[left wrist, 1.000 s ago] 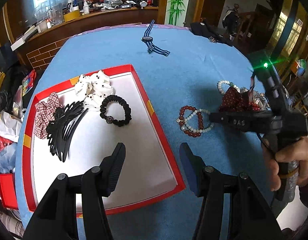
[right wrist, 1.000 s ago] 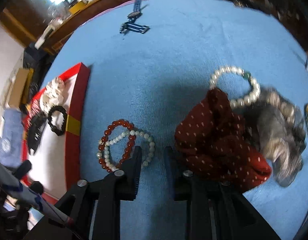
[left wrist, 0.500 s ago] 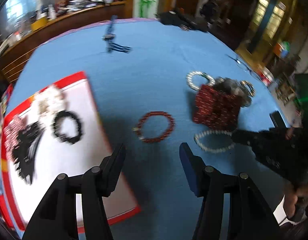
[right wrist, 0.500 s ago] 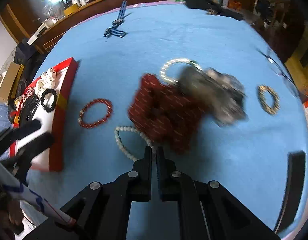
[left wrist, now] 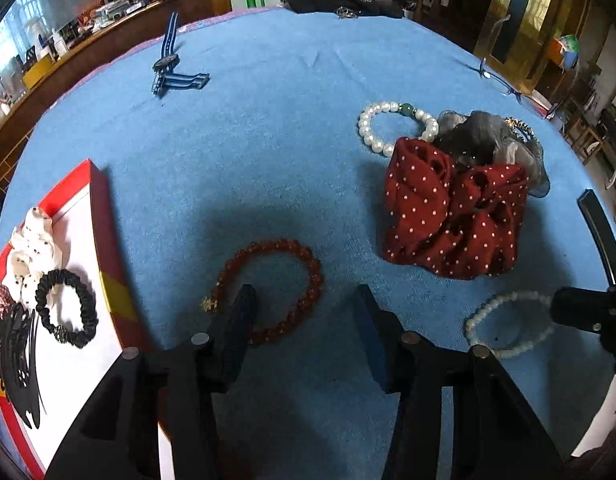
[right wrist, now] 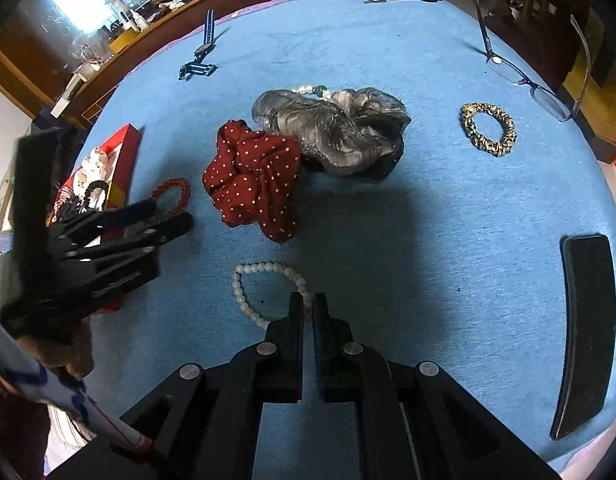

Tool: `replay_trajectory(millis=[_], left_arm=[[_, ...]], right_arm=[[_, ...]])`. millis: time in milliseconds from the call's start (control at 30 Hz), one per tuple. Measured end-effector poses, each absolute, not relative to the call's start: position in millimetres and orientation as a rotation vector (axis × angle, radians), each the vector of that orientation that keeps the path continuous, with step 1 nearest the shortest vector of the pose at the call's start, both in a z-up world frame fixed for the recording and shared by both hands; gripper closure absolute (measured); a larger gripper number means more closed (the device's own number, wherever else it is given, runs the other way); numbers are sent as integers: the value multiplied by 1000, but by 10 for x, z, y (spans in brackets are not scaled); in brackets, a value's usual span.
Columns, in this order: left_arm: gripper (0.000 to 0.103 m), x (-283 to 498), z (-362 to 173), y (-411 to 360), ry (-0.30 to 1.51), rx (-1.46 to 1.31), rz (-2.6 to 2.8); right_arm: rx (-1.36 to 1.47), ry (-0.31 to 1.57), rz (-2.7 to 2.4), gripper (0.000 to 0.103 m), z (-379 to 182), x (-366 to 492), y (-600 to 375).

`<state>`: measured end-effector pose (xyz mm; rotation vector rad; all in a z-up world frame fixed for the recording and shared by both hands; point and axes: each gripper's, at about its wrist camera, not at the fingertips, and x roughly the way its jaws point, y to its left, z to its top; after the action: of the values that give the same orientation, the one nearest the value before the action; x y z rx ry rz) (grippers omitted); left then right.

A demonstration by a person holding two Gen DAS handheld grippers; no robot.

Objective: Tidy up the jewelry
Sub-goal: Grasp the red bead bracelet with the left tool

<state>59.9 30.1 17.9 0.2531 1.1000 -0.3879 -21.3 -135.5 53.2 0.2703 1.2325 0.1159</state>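
Observation:
A red bead bracelet lies on the blue cloth beside the red-rimmed tray. My left gripper hovers over it with its jaws closing. One finger is inside the ring, the other outside, and the pads do not press on the beads. My right gripper is shut on a white bead bracelet, which rests on the cloth near the front edge. In the tray lie a black scrunchie, a white dotted scrunchie and a black claw clip.
A red polka-dot scrunchie and a grey scrunchie are heaped mid-table on a pearl bracelet. A leopard scrunchie, glasses, a striped watch and a black curved clip lie around.
My left gripper swung right from above the tray to above the red bracelet. My right gripper closed on the white bracelet and dragged it off the red one toward the front edge.

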Motion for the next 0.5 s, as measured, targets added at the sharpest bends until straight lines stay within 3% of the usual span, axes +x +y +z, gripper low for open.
replay_trajectory(millis=[100, 200, 500], left_arm=[[58, 616, 174, 305, 1090, 237, -378], [96, 571, 185, 304, 1064, 238, -373], [96, 283, 357, 491, 1055, 80, -407]], right_arm=[[280, 1231, 127, 99, 553, -230, -1392], [289, 1229, 136, 99, 575, -226, -1406], [302, 1192, 170, 99, 756, -231, -1354]])
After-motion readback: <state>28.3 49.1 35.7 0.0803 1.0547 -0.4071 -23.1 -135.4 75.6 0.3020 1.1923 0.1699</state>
